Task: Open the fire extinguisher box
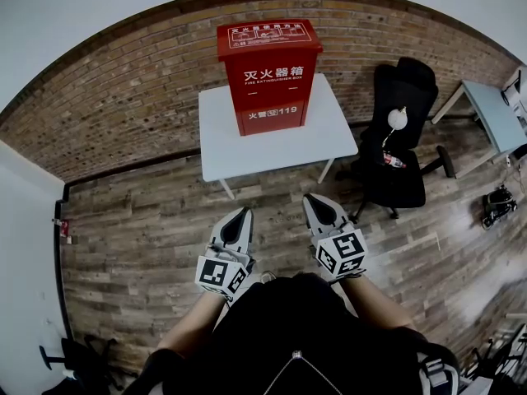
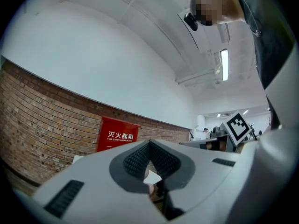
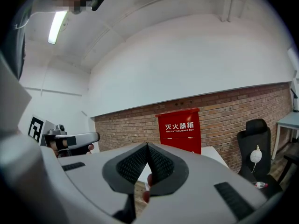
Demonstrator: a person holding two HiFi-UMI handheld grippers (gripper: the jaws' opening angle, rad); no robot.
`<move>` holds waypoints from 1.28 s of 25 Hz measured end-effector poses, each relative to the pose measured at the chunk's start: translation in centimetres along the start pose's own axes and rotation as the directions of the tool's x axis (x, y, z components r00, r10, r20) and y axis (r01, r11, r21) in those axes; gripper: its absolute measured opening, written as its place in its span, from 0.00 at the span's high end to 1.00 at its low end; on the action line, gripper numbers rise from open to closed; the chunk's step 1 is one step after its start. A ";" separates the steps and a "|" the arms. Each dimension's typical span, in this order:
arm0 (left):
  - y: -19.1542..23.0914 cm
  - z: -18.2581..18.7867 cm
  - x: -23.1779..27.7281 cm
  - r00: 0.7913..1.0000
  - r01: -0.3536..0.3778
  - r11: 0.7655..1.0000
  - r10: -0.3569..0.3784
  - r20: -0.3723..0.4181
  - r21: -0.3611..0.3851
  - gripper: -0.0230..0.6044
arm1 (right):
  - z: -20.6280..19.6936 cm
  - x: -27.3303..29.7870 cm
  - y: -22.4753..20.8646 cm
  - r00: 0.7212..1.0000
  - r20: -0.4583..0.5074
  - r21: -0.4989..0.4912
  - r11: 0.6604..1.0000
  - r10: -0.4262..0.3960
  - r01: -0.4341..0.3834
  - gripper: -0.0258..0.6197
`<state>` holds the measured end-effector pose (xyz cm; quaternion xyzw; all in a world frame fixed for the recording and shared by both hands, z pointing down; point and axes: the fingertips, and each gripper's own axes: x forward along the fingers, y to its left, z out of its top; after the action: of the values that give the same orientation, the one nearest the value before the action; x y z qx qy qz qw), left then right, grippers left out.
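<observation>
Both hand-held grippers came nearest, side by side in front of the person's dark top. The left gripper (image 1: 243, 215) and right gripper (image 1: 313, 200) each had jaws clenched together on nothing. Bare wooden floor (image 1: 148, 229) lay between them and a white table (image 1: 218, 142). On it, towards the far edge, the red fire extinguisher box (image 1: 270, 81) stood upright, long axis vertical, lettered front facing the person. A black office chair (image 1: 405, 146) stood just right of the table, with a brick wall (image 1: 123, 97) behind.

The person wore a black top (image 1: 288, 323); the pale grey, wedge-shaped left gripper (image 1: 244, 213) and right gripper (image 1: 312, 198) bore black-and-white marker cubes (image 1: 221, 275).
</observation>
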<state>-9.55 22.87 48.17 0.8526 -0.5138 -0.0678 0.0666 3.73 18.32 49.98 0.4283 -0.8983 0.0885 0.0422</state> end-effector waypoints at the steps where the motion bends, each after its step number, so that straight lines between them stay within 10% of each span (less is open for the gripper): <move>1: 0.2 0.0 -0.2 1.000 0.003 1.000 -0.003 -0.003 0.000 0.89 | -0.1 0.1 0.3 1.000 0.002 0.004 1.000 -0.002 0.002 0.93; 18: 3.4 -0.5 1.7 0.999 0.046 0.999 -0.046 -0.020 -0.017 0.89 | 0.3 3.3 -0.7 0.998 0.012 0.029 0.998 -0.056 0.055 0.93; 32: 9.2 1.6 13.5 1.000 -0.005 1.000 0.005 0.003 0.016 0.89 | 5.0 13.7 -9.4 0.999 0.050 0.013 1.000 -0.003 0.002 0.93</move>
<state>-11.54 6.55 47.69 0.8518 -0.5164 -0.0646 0.0592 2.42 1.07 48.36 0.4319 -0.8979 0.0833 0.0169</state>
